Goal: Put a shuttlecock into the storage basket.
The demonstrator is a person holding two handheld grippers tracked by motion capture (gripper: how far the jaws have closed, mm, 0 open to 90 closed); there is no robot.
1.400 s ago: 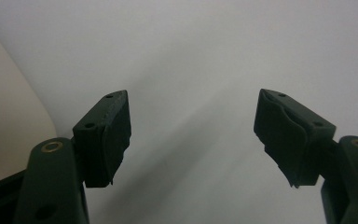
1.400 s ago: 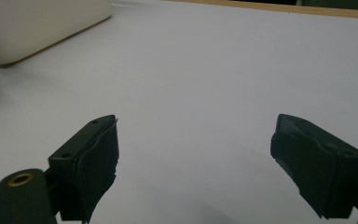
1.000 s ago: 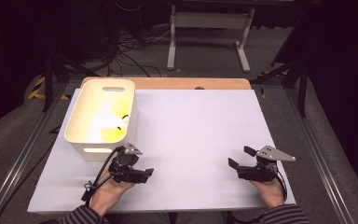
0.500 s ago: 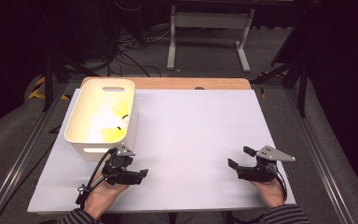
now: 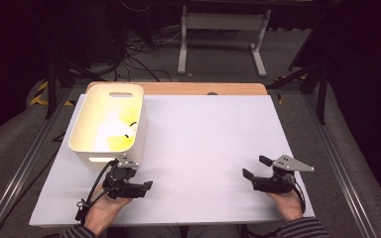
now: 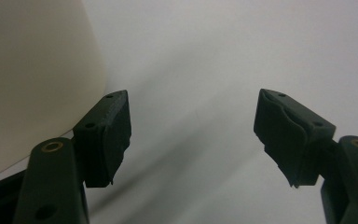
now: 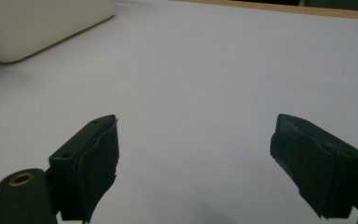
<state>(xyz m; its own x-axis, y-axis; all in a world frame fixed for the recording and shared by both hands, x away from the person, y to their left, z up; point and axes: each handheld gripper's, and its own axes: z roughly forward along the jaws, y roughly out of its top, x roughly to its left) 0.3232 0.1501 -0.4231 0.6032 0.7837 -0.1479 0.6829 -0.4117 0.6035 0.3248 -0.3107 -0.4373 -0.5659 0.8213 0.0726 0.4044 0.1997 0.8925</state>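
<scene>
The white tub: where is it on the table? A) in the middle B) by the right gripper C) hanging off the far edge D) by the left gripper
D: the white tub stands at the table's left side, just beyond the left gripper, far from the right gripper.

No text, label, brand, number or sign can be read anywhere: the cream bin (image 5: 110,124) at ten o'clock and the white table (image 5: 208,148) are both plain
</scene>
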